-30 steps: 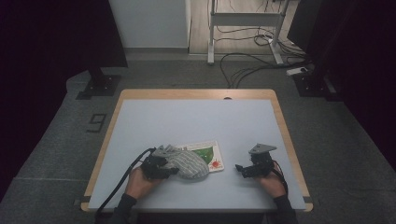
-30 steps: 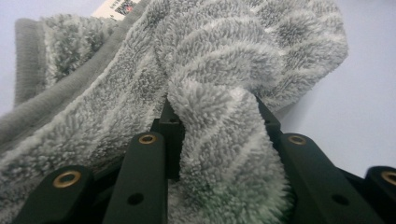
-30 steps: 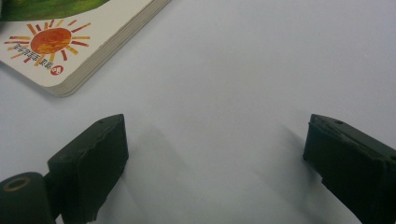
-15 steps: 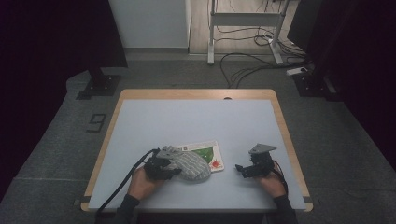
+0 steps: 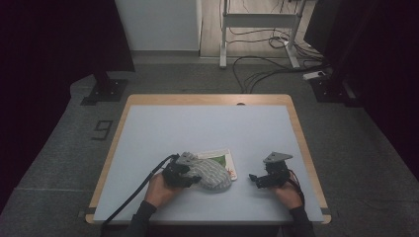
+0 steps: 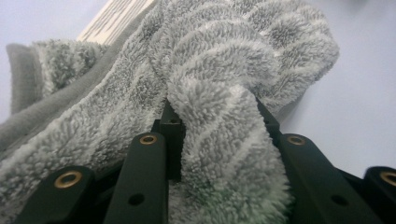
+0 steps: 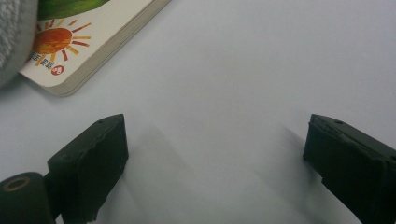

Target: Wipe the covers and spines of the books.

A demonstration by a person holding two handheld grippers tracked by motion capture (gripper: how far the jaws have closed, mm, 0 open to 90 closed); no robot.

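**High view: fleece pinched at the near edge, book half buried beneath it**

High view — At a pale blue table [image 5: 207, 128], a person's left gripper [image 5: 184, 174] bites into the near-left side of a grey fleece cloth [image 5: 210, 173], which lies bunched in a mound close to the table's front edge. The cloth sprawls over a picture book [image 5: 228, 163], leaving just the book's far and right margins exposed. The right gripper [image 5: 258, 178] waits on the table well apart from the cloth, to the right of the book, apparently kept clear so that the left hand can work alone.

Left gripper view — The black jaws stand narrow with a thick fold of the cloth [image 6: 224, 154] caught between them, the pile bulging above and below the pinch. Gripping a raised ridge rather than a flat layer likely gives the tongs enough bulk to hold when the fabric is pulled. Beyond the fold, the book's pale striped edge [image 6: 114, 18] peeks out under the heap.

Right gripper view — The jaws are spread wide over bare table, holding nothing. The book's rounded corner [image 7: 70, 51], printed with an orange sun, lies ahead and to the left, with the cloth's grey edge [image 7: 14, 37] overlapping it; the spread suggests readiness to take the book once it is uncovered.
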